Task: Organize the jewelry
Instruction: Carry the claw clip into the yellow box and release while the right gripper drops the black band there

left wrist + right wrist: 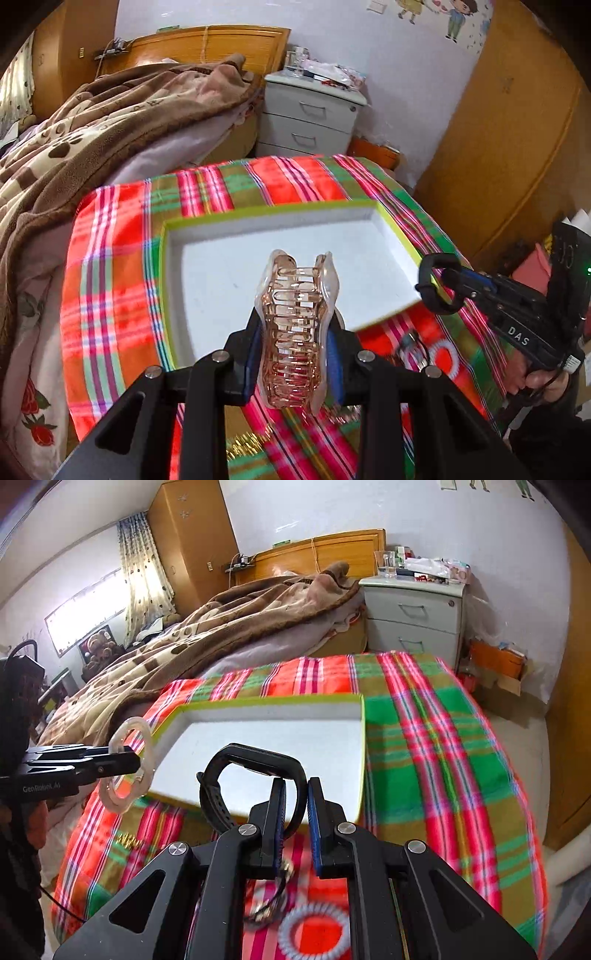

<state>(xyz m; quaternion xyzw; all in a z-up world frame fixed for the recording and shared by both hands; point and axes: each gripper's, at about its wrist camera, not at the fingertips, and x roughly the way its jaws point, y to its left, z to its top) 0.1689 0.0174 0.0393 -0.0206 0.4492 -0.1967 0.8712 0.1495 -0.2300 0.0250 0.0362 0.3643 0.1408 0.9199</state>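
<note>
Jaws' spiral hair tie [314, 932]: right view only

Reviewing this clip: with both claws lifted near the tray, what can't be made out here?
- Items by the spiral hair tie: right wrist view, motion-blurred and partly behind the right claw.
- Gold piece on the plaid cloth: left wrist view, hidden behind the left claw.
- Tray near edge: covered by the hair clip.

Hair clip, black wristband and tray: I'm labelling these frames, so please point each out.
Hair clip [295, 332], left wrist view, on its interlocked teeth.
Black wristband [255, 755], right wrist view, on the band's top.
Tray [258, 214], left wrist view, on the green far rim.
</note>
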